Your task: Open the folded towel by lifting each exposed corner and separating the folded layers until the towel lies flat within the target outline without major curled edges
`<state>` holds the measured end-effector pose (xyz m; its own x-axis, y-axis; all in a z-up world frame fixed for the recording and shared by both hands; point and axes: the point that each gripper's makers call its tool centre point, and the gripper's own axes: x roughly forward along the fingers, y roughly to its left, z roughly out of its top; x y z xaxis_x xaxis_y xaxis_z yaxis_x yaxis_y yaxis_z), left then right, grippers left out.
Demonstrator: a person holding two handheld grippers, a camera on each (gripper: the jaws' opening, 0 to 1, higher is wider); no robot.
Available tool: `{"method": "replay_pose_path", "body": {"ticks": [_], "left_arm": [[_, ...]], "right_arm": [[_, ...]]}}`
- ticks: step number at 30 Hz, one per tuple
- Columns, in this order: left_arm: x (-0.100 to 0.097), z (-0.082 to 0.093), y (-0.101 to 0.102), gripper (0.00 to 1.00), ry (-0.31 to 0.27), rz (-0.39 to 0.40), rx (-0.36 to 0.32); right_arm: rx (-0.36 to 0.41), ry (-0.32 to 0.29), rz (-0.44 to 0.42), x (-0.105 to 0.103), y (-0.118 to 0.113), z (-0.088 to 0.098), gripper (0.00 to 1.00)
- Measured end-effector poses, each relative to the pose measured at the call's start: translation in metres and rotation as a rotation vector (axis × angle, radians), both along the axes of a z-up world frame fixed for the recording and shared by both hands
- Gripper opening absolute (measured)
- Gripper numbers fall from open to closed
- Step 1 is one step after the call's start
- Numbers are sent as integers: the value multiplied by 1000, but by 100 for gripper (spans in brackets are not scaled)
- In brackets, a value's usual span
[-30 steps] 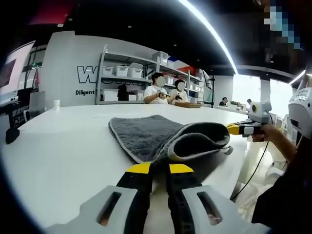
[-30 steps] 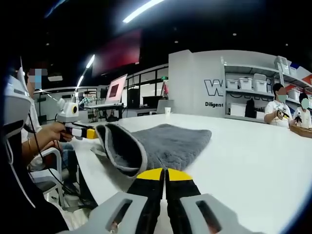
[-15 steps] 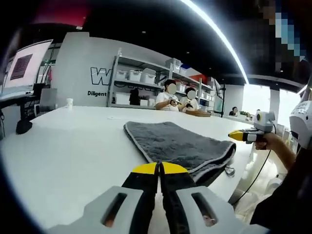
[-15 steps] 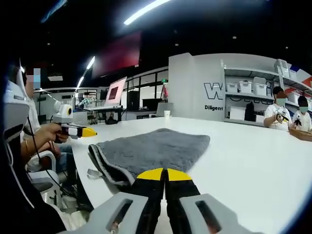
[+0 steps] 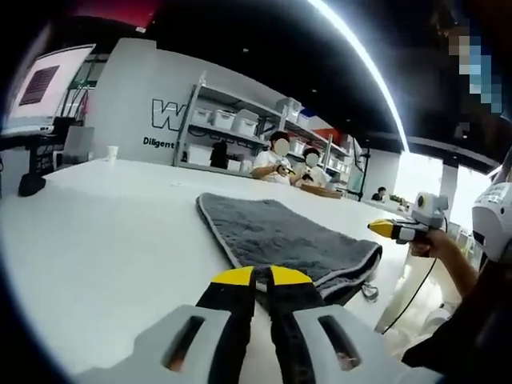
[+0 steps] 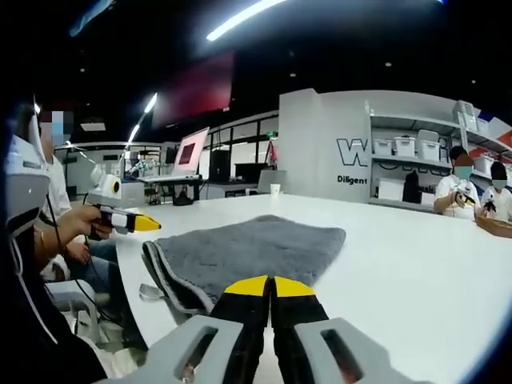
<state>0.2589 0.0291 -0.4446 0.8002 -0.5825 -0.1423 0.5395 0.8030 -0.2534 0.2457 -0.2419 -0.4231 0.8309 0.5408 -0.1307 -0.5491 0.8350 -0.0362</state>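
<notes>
I see the grey towel (image 5: pixel 284 238) lying folded on the white table (image 5: pixel 104 224), both my grippers (image 5: pixel 262 276) (image 6: pixel 270 286) closed on nothing.

left gripper (image 5: pixel 262 276) at 6 o'clock of its view, jaws closed, empty. right gripper (image 6: pixel 270 286) likewise closed, empty. in the left gripper view it sits at 3 o'clock, hand-held, jaws apparently closed.
</notes>
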Motion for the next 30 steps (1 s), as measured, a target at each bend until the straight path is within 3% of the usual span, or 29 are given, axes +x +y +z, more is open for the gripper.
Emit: {"method": "replay_pose_path", "body": {"ticks": [14,17,24,30], "left_arm": [[-3,-6,-10,28,70,-2,-41],[-2,-4,-9,33,56,7,-37],[1,4,-7,50,-2,30,-13],[5,4,0,69,-7,63,0]], "right_arm": [[-12,-14,3,10,1,4,0],[-13,-24,-14,12,-2,7,11],[-33,-34,-68,16,-10,6,52],[-44,-37,-84,16,-12,6,68]]}}
